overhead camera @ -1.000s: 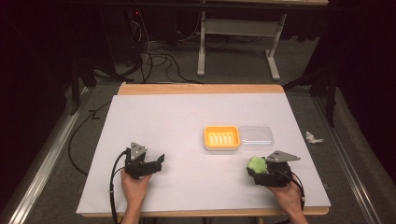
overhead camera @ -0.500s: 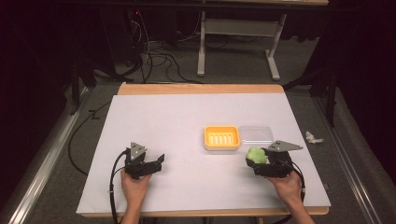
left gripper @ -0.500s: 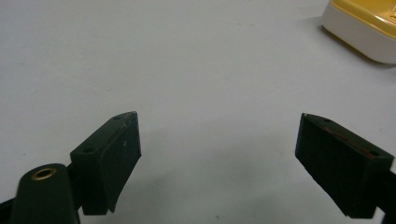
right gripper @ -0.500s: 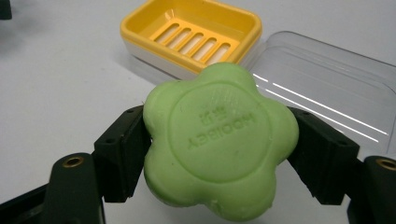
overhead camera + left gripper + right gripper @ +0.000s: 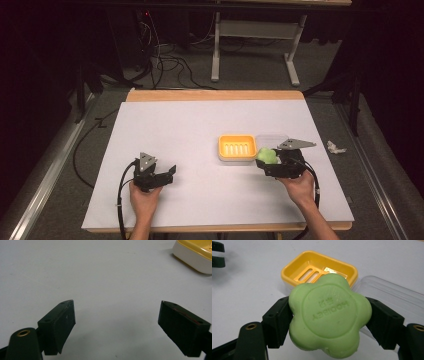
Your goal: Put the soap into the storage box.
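On the white table [image 5: 200, 130], the left gripper [image 5: 162, 176] rests at seven o'clock with jaws wide apart and empty, the yellow slotted plastic soap dish [image 5: 237, 147] sits centre-right, and at four o'clock the right gripper [image 5: 329, 322] clamps the green flower-shaped soap bar [image 5: 329, 315] across its lobed sides, a hard, probably slippery, fairly light piece.

Green flower-shaped soap [image 5: 329, 315], stamped lettering on face, sat clamped between right gripper [image 5: 329, 322] jaws, just beside yellow slotted dish [image 5: 319, 270]; clear lid [image 5: 387, 293] apparently touching dish.
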### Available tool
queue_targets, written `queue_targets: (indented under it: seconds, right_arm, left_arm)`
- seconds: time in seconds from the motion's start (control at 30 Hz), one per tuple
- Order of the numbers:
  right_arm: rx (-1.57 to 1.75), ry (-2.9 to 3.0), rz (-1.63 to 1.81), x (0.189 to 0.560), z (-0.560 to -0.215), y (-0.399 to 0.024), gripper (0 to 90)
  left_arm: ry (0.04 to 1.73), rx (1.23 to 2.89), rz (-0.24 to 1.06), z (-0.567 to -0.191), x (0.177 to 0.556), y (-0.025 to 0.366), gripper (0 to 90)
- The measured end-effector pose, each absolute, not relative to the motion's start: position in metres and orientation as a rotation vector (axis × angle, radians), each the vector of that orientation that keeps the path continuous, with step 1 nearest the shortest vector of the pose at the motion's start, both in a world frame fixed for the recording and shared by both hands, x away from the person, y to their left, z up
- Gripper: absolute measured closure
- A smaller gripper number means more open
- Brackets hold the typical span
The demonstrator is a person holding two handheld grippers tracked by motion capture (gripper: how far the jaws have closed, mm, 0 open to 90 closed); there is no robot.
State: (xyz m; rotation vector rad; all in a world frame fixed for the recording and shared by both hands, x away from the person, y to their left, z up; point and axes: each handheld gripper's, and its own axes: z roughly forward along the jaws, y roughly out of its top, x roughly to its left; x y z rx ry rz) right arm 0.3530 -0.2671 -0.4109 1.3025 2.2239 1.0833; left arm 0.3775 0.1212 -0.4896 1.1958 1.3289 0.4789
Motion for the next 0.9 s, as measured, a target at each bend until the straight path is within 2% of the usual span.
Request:
queue_targets:
  seconds: [0.9]
  right_arm:
    - [1.325, 2.249, 1.042, 0.402, -0.402, -0.236, 26.8]
  left_arm:
    - [1.325, 1.191, 0.481, -0.489, 0.377, 0.121, 14.6]
